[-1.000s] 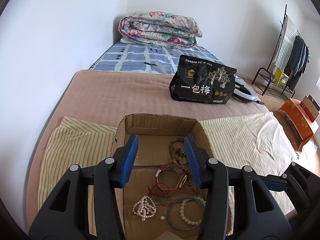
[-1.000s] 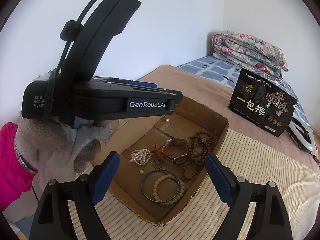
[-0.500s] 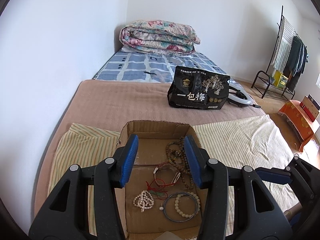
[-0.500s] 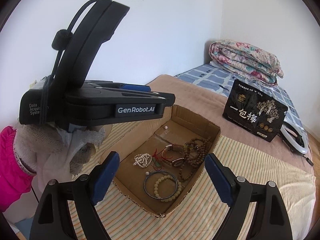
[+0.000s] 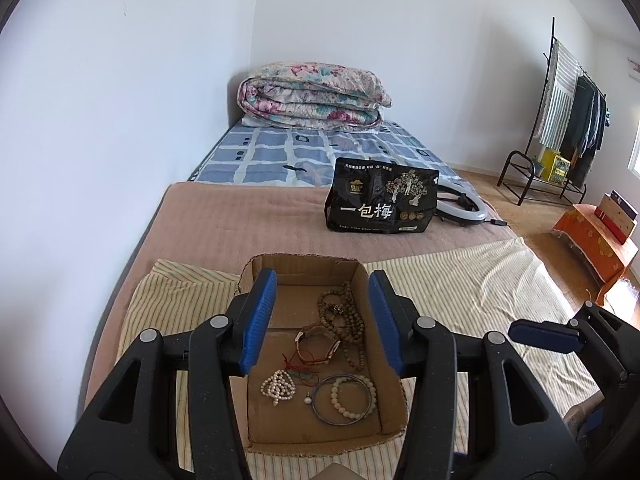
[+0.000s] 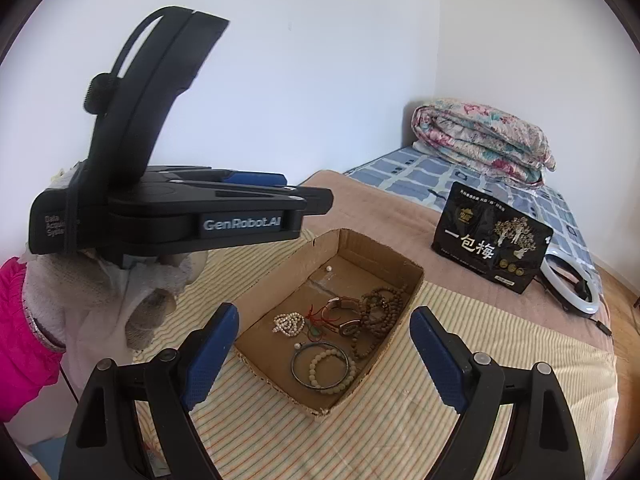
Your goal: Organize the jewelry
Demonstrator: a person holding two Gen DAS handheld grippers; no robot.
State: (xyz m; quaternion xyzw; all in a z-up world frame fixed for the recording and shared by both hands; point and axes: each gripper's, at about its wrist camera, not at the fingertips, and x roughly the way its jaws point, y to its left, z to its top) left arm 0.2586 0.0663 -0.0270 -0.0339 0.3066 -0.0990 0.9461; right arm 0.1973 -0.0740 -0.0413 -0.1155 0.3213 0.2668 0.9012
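2 claws above box (image 6: 384, 252) on bed. Left claw (image 5: 322, 322) half open, holds nothing. Right claw (image 6: 322, 354) wide open, empty. Beads (image 6: 380, 308), ring bracelet (image 6: 324, 364), pearls (image 6: 289, 323) lie jumbled inside box. Sorting not begun, looks like. Next: dip down, pinch 1 piece.

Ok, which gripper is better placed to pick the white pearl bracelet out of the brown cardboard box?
Left, probably: the left gripper is lined up over the cardboard box and pearl bracelet; the right gripper sits off to the side.

White walls (image 5: 120, 80) enclose a sunlit room with a bed (image 5: 248, 216), a folded quilt (image 5: 312, 96), a wood floor (image 5: 532, 224) and a clothes rack (image 5: 560, 120).
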